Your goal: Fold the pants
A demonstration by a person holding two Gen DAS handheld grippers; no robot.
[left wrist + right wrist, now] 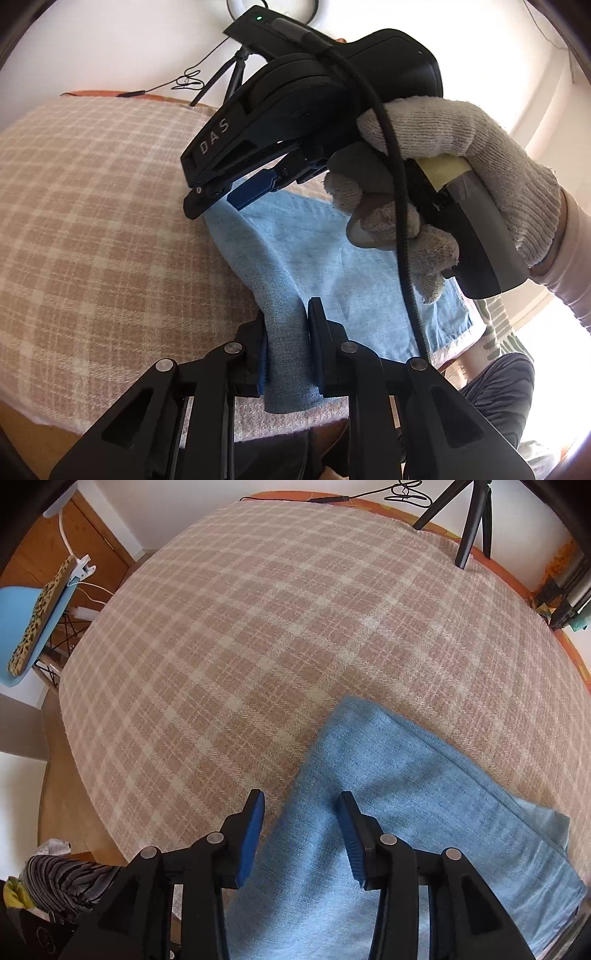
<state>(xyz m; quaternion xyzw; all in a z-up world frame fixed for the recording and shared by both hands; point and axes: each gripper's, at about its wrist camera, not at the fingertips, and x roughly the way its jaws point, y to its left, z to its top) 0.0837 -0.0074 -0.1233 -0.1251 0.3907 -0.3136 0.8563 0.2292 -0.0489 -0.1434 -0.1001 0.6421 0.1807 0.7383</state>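
Note:
Light blue pants (332,258) lie folded on the plaid-covered table (92,221). My left gripper (286,325) is shut on a raised fold of the pants at the near edge. My right gripper (216,197), held by a gloved hand (461,155), hovers over the far corner of the pants. In the right wrist view the right gripper (301,805) is open, its blue pads (251,834) apart just above the pants (388,794), with the left pad over the plaid cloth (258,627).
A black tripod (469,524) and a cable (369,494) stand at the table's far edge. A blue chair (29,627) with a leopard-print item is off the table's left side. Striped dark fabric (66,882) lies at the near left.

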